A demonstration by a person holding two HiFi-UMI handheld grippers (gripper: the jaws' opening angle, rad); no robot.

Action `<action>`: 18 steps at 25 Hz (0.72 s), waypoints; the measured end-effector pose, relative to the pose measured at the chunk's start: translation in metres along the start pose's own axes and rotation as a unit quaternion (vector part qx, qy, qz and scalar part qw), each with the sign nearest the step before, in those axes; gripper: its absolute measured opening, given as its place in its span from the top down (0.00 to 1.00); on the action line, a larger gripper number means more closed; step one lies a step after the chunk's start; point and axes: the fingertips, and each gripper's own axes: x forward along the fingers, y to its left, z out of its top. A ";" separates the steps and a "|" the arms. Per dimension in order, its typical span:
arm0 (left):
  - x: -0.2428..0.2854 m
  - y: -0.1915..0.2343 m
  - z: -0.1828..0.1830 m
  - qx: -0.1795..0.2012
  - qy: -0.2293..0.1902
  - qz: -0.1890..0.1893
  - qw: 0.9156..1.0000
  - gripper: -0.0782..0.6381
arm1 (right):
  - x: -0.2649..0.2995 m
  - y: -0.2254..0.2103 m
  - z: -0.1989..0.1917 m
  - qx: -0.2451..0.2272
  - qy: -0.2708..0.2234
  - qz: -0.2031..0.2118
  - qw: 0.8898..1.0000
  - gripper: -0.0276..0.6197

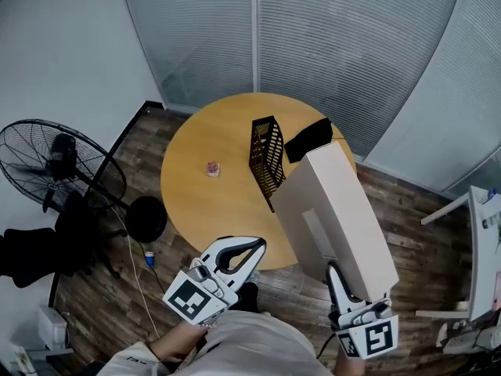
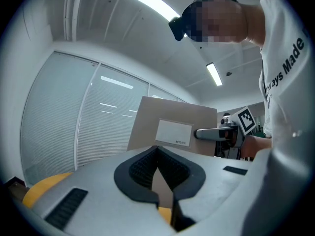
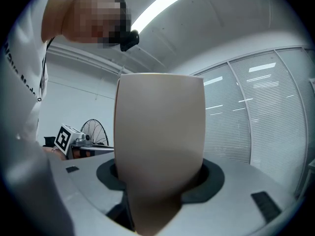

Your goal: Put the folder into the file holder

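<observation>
The folder [image 1: 333,210], a pale beige box file, is riding in the air at lower right of centre in the head view. It is not in the file holder: its near end is sitting in the right tongs [image 1: 338,276] and its far end is reaching up the frame. Those tongs are standing wide and clamping the folder's narrow edge between the pads. Just left of the folder's far end, the black mesh file holder [image 1: 266,159] is standing upright on the round wooden bench [image 1: 203,202]. A flat black item [image 1: 308,139] is lying beside it, and a small pink thing [image 1: 213,168] is resting further left, well apart. The left tongs [image 1: 258,247] are hovering at lower centre, tips meeting and carrying nothing. A pedestal fan [image 1: 59,167] is standing on the floor at far left.
</observation>
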 end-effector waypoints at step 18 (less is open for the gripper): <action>0.044 0.149 -0.004 -0.012 0.007 -0.009 1.000 0.86 | 0.153 -0.029 -0.008 -0.017 0.028 -0.026 0.999 0.52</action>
